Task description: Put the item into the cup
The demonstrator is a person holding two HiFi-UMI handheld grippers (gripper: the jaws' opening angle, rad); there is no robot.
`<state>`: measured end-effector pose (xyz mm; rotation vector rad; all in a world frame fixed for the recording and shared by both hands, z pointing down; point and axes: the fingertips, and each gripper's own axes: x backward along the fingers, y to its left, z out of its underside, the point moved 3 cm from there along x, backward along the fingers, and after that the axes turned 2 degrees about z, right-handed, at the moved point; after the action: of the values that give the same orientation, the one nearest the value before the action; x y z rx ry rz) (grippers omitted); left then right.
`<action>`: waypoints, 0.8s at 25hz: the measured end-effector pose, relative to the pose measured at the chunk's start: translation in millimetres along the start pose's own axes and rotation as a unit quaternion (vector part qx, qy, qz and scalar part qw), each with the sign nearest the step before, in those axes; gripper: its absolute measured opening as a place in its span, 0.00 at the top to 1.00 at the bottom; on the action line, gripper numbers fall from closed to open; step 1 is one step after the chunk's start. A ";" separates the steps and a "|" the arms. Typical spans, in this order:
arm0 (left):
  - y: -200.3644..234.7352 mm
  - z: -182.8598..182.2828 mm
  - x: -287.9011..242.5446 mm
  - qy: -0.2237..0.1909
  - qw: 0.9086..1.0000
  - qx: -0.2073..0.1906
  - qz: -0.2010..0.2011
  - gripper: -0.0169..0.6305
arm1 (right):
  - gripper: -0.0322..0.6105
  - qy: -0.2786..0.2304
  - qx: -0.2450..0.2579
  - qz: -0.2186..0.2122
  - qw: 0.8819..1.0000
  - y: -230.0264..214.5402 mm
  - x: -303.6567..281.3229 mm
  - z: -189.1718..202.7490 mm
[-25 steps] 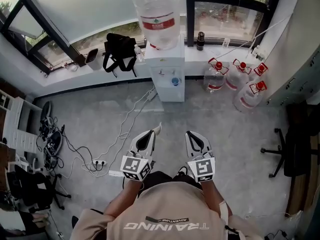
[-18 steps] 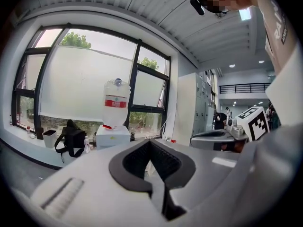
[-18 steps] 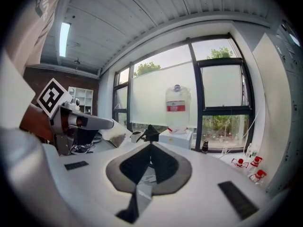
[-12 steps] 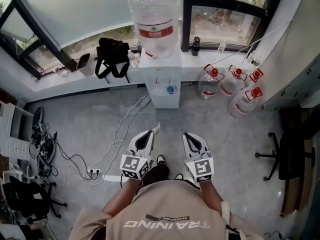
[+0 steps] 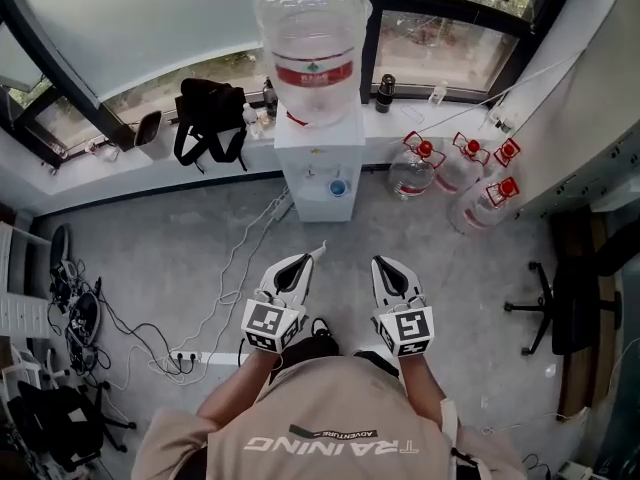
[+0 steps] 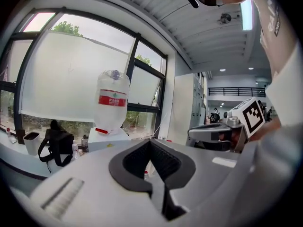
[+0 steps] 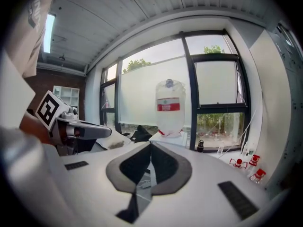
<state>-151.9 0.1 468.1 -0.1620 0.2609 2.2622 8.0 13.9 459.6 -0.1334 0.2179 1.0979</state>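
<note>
Water cooler corner by the window

White water dispenser (image 5: 322,163) stands on the grey floor (image 5: 180,248) with a big bottle (image 5: 308,48) upside down on top. Black bag (image 5: 210,118) on the sill to its left, dark flask (image 5: 385,93) to its right, red-capped jugs (image 5: 460,173) on the floor nearby, cables (image 5: 180,356) far left, office chair (image 5: 565,313) far right.

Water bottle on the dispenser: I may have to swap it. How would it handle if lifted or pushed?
The water bottle is big, so probably heavy if full. Its smooth clear plastic looks slippery. Standing neck-down on the dispenser, it might tip if shoved high.
</note>
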 end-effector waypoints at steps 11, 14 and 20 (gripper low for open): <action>27.3 8.0 -52.7 0.031 0.998 0.010 0.051 0.96 | 0.93 0.021 -0.010 0.035 0.999 -20.9 -39.3 7.8; 28.6 8.3 -72.7 0.036 0.998 0.008 0.054 0.96 | 0.93 0.022 -0.023 0.037 0.999 -39.6 -51.4 13.0; 38.5 -0.2 -114.9 0.045 0.998 0.009 0.033 0.96 | 0.93 0.014 -0.023 0.014 1.000 -82.0 -91.7 7.7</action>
<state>-107.2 -108.9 496.3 -0.2483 0.3384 2.3213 42.0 -100.8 489.1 -0.1872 0.2194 1.1292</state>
